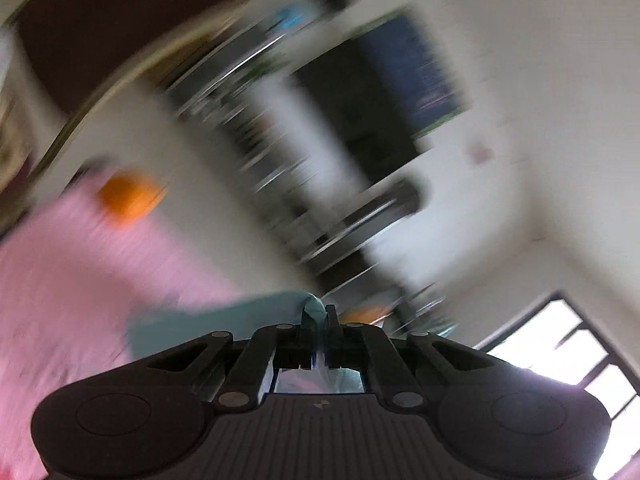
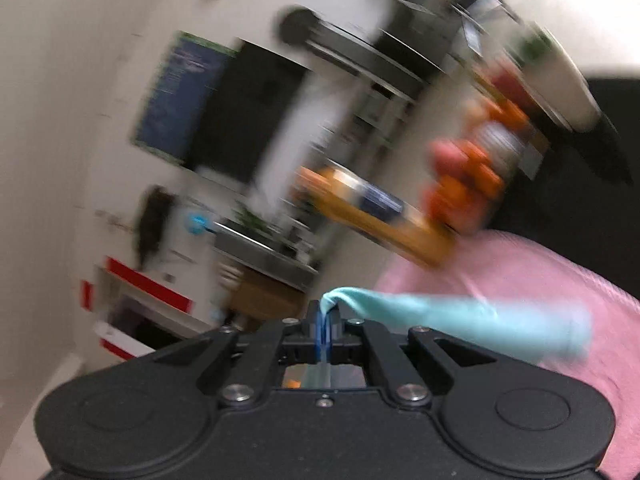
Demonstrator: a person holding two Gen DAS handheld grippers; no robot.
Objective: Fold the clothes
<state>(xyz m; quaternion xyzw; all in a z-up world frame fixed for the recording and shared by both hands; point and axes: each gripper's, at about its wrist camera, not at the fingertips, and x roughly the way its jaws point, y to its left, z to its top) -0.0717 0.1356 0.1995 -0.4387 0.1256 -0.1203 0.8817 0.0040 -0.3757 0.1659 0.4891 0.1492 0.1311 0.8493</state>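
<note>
Both views are tilted and motion-blurred. My left gripper [image 1: 319, 317] is shut on a fold of a light teal garment [image 1: 224, 320], which trails off to the left over a pink cloth surface [image 1: 60, 300]. My right gripper [image 2: 325, 316] is shut on another edge of the same teal garment [image 2: 460, 316], which stretches to the right as a twisted band above the pink surface [image 2: 560, 320]. Both grippers are raised and point toward the room, not down at the surface.
A white wall with a dark screen [image 1: 380, 108] and blue poster [image 2: 180, 96] lies ahead. Shelving [image 1: 280, 160] and a counter [image 2: 264, 248] stand behind. Orange objects [image 2: 464, 184] sit beyond the pink surface. A window [image 1: 568, 352] is at lower right.
</note>
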